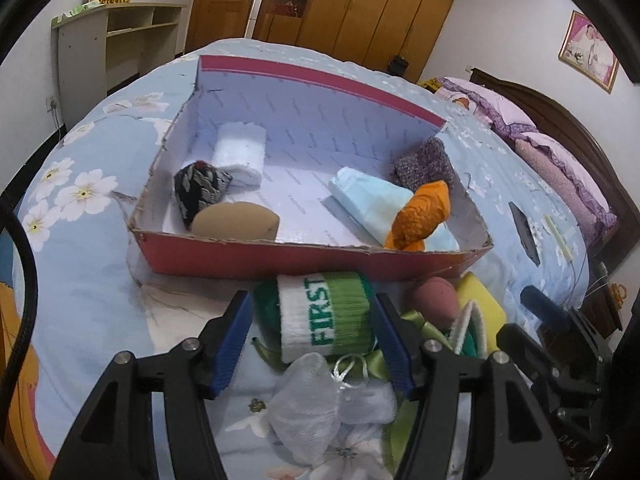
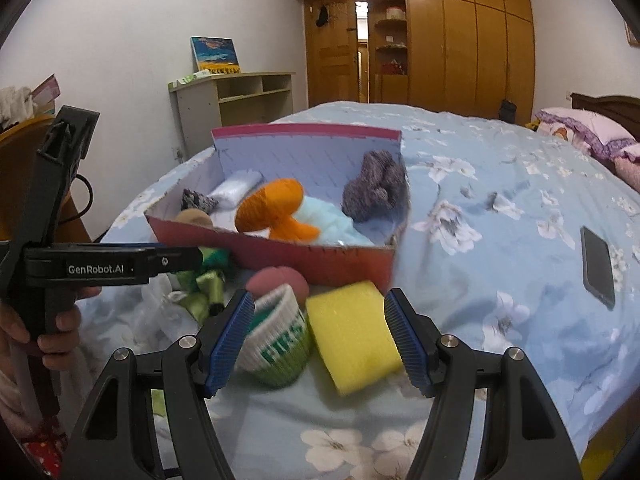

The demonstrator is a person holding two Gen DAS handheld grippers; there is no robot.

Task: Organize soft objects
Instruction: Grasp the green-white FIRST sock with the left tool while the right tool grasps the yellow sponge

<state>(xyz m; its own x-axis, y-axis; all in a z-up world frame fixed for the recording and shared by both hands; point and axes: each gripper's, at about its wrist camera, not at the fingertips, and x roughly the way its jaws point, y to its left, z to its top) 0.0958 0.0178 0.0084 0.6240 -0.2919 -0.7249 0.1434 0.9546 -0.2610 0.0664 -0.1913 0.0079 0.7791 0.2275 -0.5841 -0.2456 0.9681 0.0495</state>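
Red cardboard forms a shallow box (image 1: 256,256) on a flowered bedspread (image 1: 80,300), just ahead of both claws. It already holds seven soft things, left to right: a patterned pouch (image 1: 198,192), a tan sponge (image 1: 236,220), a white roll (image 1: 240,152), a blue cloth (image 1: 368,200), an orange toy (image 1: 422,210) and a purple knit (image 1: 424,160). Outside it, before the left claw (image 1: 312,334), whose pads stand apart either side of a green and white wristband (image 1: 324,316) without pressing it, lie a mesh pouf (image 1: 308,408) and green ribbon (image 1: 360,364). Further right, a pink sponge (image 2: 276,280) sits beyond the right claw (image 2: 320,338), which is wide apart around a yellow sponge (image 2: 352,332) and a second wristband (image 2: 280,344), gripping neither. By my estimate, about half remains unsorted.
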